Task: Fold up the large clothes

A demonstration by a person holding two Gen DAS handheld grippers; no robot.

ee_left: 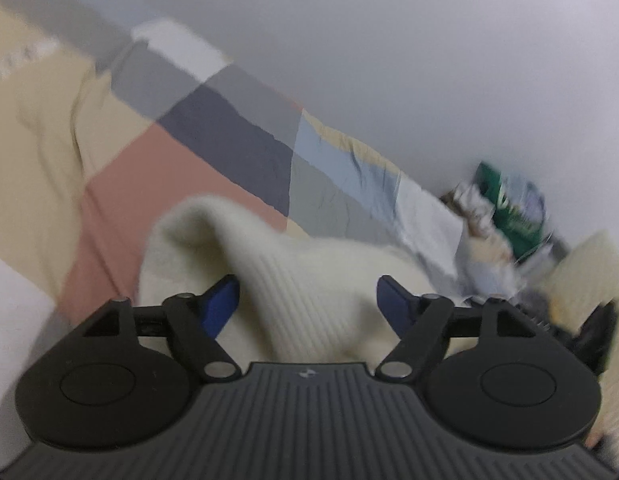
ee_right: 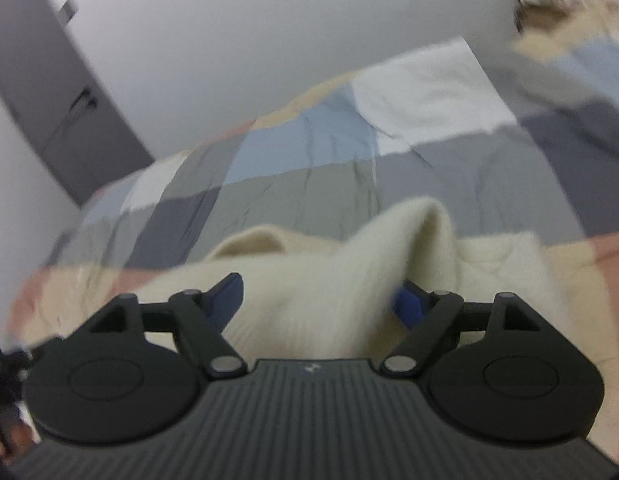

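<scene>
A cream ribbed knit sweater lies bunched on a patchwork bedspread. My left gripper is open, its blue fingertips spread wide with a raised fold of the sweater lying between them. In the right wrist view the same sweater rises in a ridge between the blue fingertips of my right gripper, which is also open. The cloth hides part of the right fingertip. Both views are blurred by motion.
The bedspread has grey, blue, white, pink and beige squares. A white wall runs behind the bed. A green packet and clutter sit at the bed's far end. A grey door stands left.
</scene>
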